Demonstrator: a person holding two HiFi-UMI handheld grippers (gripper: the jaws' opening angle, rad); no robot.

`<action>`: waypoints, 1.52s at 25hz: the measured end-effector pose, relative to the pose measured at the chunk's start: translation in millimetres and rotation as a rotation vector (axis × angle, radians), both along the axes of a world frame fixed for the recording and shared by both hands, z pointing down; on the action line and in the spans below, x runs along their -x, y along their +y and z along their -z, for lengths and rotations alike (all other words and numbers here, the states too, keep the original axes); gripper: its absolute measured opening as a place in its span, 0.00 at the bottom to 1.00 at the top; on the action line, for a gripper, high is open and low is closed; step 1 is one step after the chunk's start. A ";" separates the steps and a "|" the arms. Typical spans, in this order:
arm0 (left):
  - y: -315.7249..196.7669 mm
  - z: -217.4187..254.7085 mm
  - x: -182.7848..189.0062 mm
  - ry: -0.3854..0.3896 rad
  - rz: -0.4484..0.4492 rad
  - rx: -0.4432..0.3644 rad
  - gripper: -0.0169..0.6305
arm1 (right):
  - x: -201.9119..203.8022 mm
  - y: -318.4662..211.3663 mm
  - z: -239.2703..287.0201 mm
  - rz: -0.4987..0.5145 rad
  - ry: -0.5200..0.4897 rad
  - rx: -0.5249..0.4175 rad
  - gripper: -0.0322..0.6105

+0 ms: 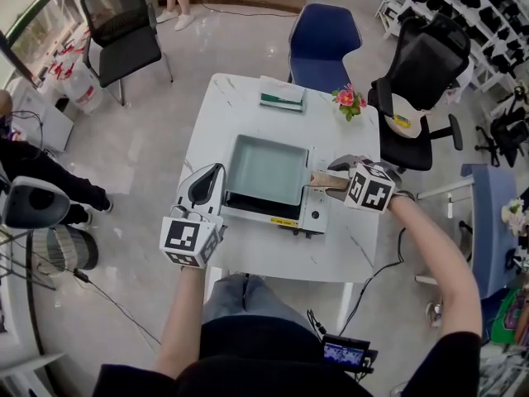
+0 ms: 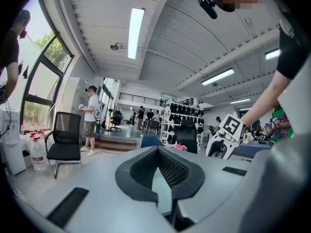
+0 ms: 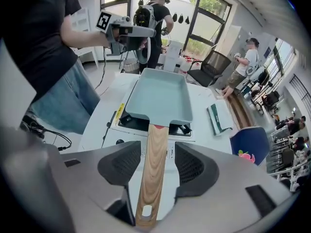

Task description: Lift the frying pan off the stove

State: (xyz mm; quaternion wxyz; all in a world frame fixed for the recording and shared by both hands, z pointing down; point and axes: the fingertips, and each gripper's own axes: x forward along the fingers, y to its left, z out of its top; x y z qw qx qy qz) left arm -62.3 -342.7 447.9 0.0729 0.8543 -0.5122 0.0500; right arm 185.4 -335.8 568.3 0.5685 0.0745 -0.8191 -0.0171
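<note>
A square grey-green frying pan (image 1: 266, 168) (image 3: 158, 93) sits on a white portable stove (image 1: 310, 216) (image 3: 126, 123) on a white table (image 1: 248, 259). Its wooden handle (image 1: 329, 180) (image 3: 153, 174) points to the right in the head view. My right gripper (image 1: 335, 180) (image 3: 157, 154) points down over the handle and is open. The handle lies between the pads with a gap on each side. My left gripper (image 1: 211, 176) (image 2: 156, 152) hovers at the stove's left side, shut with nothing held. It also shows in the right gripper view as the left gripper (image 3: 129, 33).
A green and white book (image 1: 283, 95) and a small pot of pink flowers (image 1: 349, 99) lie at the table's far edge. A blue chair (image 1: 324, 35) and a black office chair (image 1: 426, 73) stand behind the table. People stand farther off.
</note>
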 end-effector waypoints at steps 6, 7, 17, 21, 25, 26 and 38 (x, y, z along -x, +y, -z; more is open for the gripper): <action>-0.2 -0.4 5.3 0.002 0.010 0.005 0.05 | -1.6 -0.2 -28.0 0.017 0.083 0.051 0.37; 0.1 -1.2 4.8 0.002 0.011 0.007 0.05 | -3.2 0.1 -33.1 0.016 0.098 0.060 0.37; -0.3 -3.9 1.1 0.000 0.001 0.012 0.05 | -8.6 4.3 -61.4 0.012 0.179 0.157 0.37; -2.4 -3.4 1.6 -0.002 0.000 0.017 0.05 | -9.9 -0.1 -63.2 0.002 0.198 0.151 0.31; -3.0 -4.6 0.8 -0.005 0.000 0.020 0.05 | -7.9 -2.1 -62.6 -0.013 0.193 0.144 0.21; -2.8 -5.0 0.7 -0.005 0.000 0.021 0.05 | -6.8 -2.2 -62.7 -0.015 0.189 0.142 0.20; -2.0 -5.6 2.2 -0.005 -0.001 0.027 0.05 | -7.7 -3.8 -65.5 -0.028 0.167 0.132 0.14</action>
